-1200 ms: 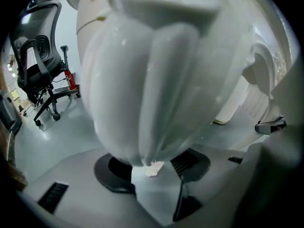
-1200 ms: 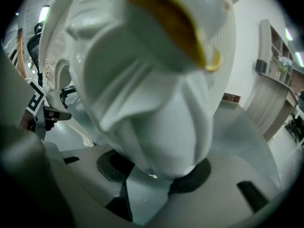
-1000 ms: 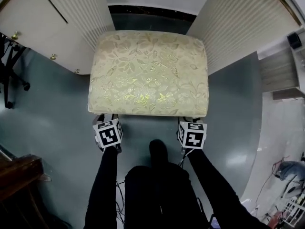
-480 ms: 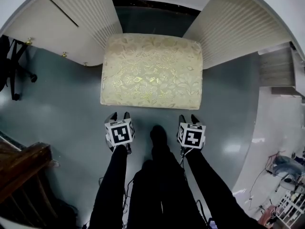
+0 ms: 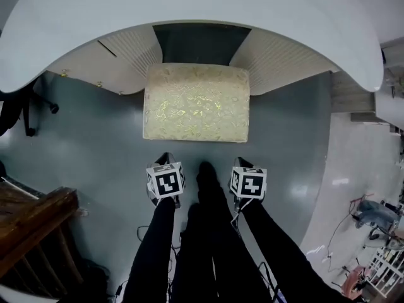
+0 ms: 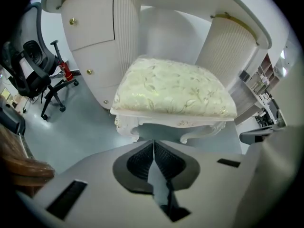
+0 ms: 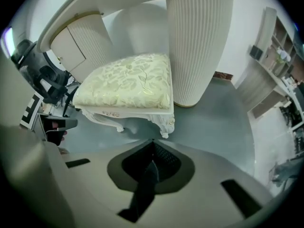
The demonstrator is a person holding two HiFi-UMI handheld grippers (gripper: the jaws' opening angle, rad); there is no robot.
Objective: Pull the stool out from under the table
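The stool (image 5: 196,103), with a cream floral cushion and carved white legs, stands on the grey floor just in front of the white table (image 5: 189,11), between its two ribbed pedestals. My left gripper (image 5: 165,158) hangs a short way before the stool's front left corner, apart from it. My right gripper (image 5: 242,163) is level with it before the front right corner. In the left gripper view the stool (image 6: 175,87) faces me and the left gripper (image 6: 153,144) has its jaws closing to a thin line, with nothing between them. In the right gripper view, the same holds for the right gripper (image 7: 152,144) before the stool (image 7: 128,82).
Ribbed pedestals (image 5: 129,52) (image 5: 278,59) flank the gap behind the stool. A black office chair (image 6: 33,75) stands at the left and dark wooden furniture (image 5: 38,223) at the lower left. The person's foot (image 5: 207,178) is between the grippers. Cables and clutter (image 5: 379,232) lie at the right.
Both grippers have drawn back from the stool's front edge towards the person, and their jaws, apart before, now meet. The head view has risen, and the table top now shows.
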